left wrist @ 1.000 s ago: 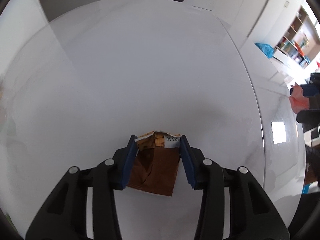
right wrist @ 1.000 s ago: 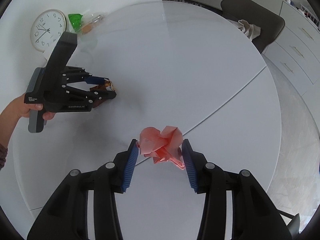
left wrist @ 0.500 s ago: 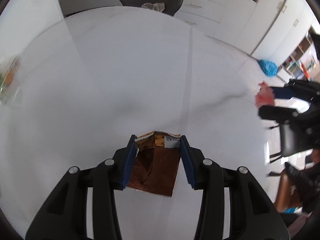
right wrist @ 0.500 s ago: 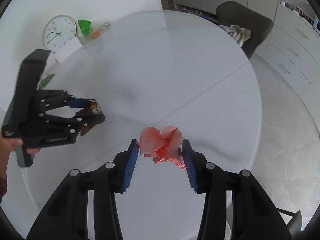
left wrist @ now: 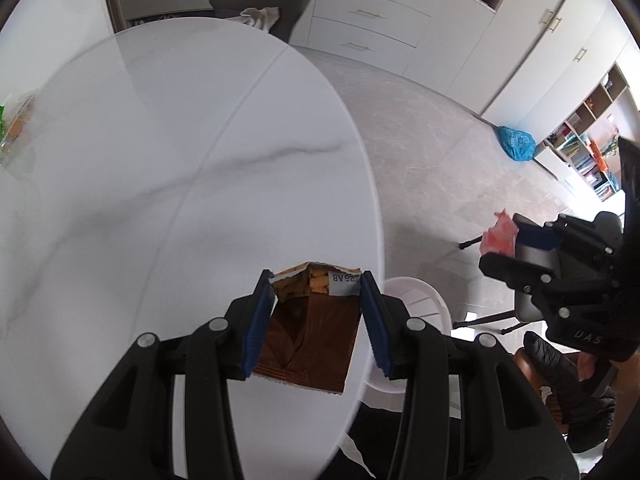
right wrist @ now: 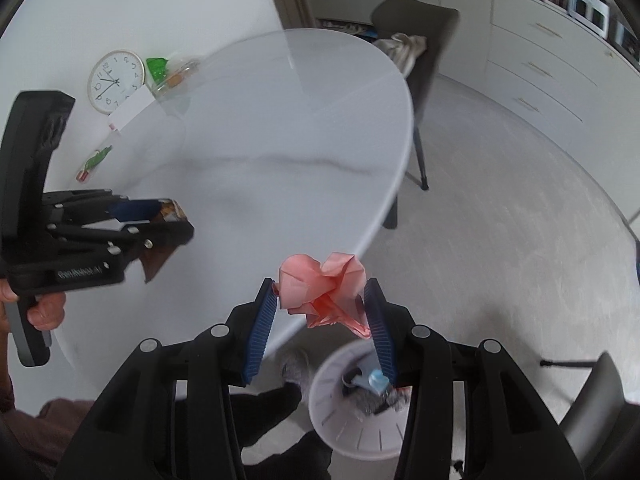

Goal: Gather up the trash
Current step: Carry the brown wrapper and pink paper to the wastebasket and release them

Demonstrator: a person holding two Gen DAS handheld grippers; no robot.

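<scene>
My left gripper is shut on a brown torn wrapper and holds it above the near edge of the round white table. It also shows in the right wrist view. My right gripper is shut on a crumpled pink paper, held past the table edge, above the floor. The pink paper also shows in the left wrist view. A white slatted waste bin stands on the floor below my right gripper, with some trash inside. Its rim shows in the left wrist view.
A white clock, a white card, a green and clear wrapper and a small green packet lie at the table's far side. A dark chair with a cloth stands behind the table. A blue bag lies on the floor.
Both grippers have lifted and swung away from the table middle toward its edge, each still holding its trash. The waste bin has come into view below them.
</scene>
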